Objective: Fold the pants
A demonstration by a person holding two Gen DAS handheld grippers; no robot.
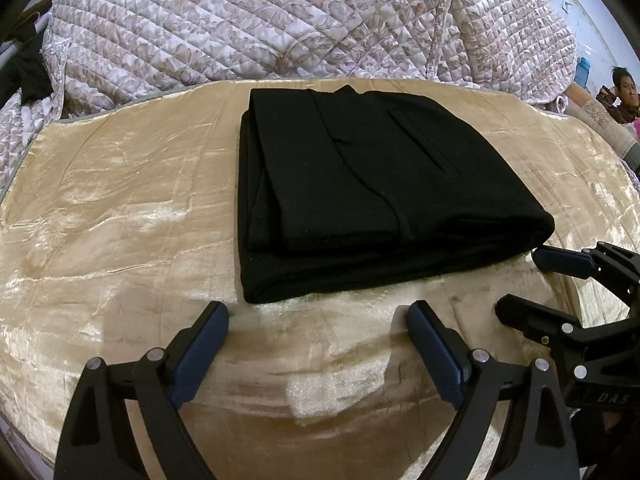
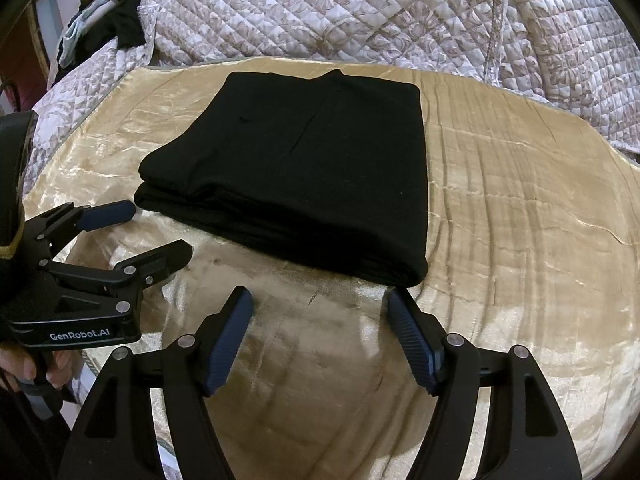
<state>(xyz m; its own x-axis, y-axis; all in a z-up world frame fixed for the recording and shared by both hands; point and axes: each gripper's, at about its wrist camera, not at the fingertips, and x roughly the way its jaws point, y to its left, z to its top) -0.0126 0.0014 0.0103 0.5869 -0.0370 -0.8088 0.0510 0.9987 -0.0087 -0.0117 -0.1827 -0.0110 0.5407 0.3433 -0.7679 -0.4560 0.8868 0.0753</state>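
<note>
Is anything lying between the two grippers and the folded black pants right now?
Nothing visible. Only bare gold bedspread separates the open left gripper and open right gripper from the folded black pants.

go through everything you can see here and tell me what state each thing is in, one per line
black pants: folded into a flat stack, lying on the gold cloth.
gold cloth: spread out, creased.
left gripper: open, empty, short of the pants.
right gripper: open, empty, short of the pants.
quilt: bunched behind the cloth.
</note>
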